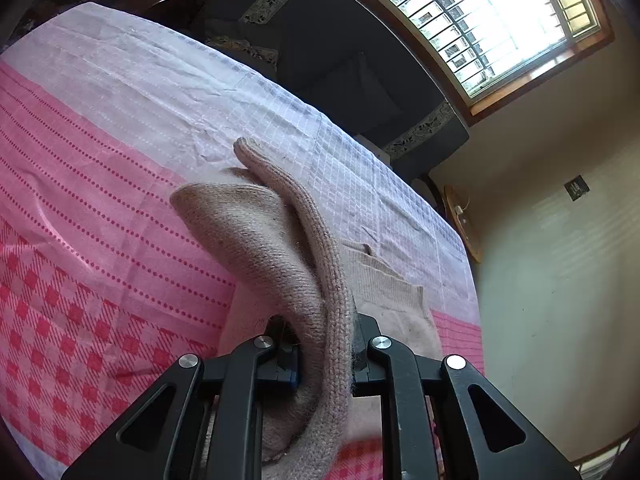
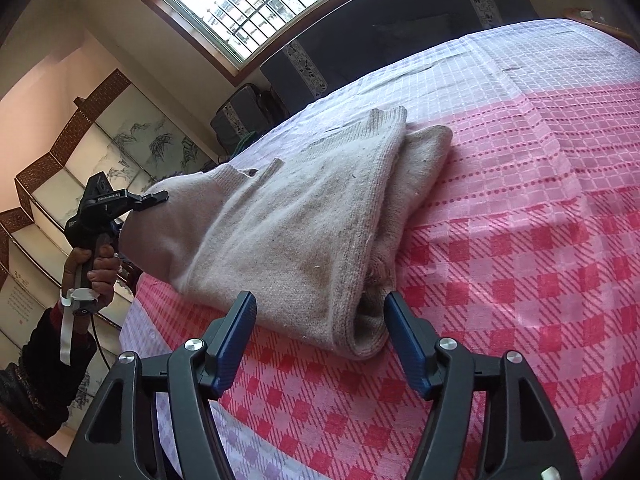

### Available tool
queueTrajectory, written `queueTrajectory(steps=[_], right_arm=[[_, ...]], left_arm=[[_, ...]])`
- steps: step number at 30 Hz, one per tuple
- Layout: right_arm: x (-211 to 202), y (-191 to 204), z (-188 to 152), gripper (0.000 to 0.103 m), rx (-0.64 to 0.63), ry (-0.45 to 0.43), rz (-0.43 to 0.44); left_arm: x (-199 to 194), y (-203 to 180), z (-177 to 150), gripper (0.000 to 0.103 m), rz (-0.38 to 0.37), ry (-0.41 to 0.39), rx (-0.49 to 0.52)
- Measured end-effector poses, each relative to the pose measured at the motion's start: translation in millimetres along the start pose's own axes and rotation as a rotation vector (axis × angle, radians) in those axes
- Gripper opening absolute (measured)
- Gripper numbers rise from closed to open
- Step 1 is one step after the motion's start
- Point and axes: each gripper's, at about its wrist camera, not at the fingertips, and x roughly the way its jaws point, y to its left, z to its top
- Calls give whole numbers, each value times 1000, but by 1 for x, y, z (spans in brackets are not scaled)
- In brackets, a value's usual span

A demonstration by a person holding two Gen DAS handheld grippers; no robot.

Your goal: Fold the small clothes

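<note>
The sweater lies on the bedspread, its left edge lifted in the left tool.

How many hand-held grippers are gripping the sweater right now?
1. The left hand-held gripper is shut on the beige sweater at its raised edge; the right hand-held gripper is open around its near corner.

Pink-and-red checked bed cover on the bed — barred window up high, painted folding screen by the wall, dark headboard.

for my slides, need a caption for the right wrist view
Open right gripper nears the beige sweater while the left gripper lifts its far edge.
</note>
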Motion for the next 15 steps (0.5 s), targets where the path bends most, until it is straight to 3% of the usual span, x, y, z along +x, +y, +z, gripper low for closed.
queueTrajectory(steps=[15], right_arm=[[-8,0,-3,68,-8,-21,33]], left_arm=[[26,-57,-19,16,-62,45,-9]])
